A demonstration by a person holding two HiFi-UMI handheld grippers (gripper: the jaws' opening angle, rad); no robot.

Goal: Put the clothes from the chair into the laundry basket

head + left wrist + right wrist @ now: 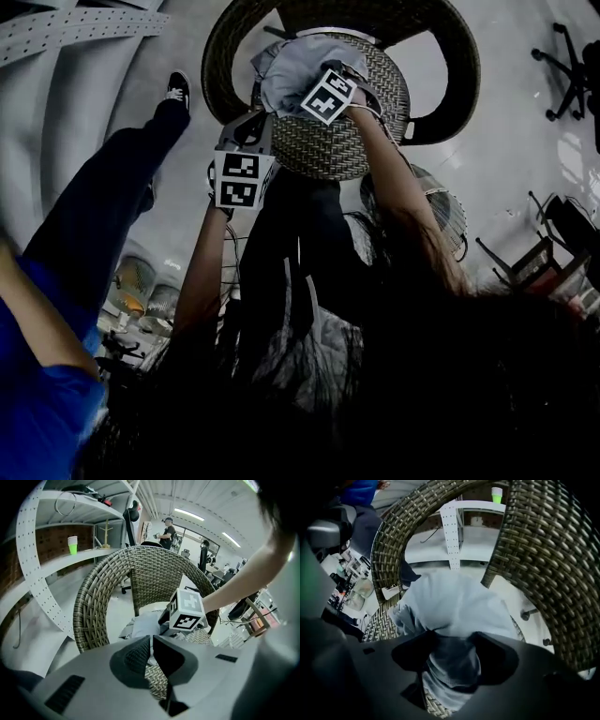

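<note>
This looks like the grab step: the clothes (291, 70) lie in a pale blue heap on the woven chair (450, 56) at the top middle of the head view. The right claw (452, 663) is spread wide with cloth between its jaws, not yet pinched. The left claw (151, 641) is closed tight and empty, just lower left of the heap. Next, the right claw should squeeze the cloth and lift.

Dim, underexposed head view; heavy fisheye warp at edges; bright ceiling strip lights (190, 514) overhead.
</note>
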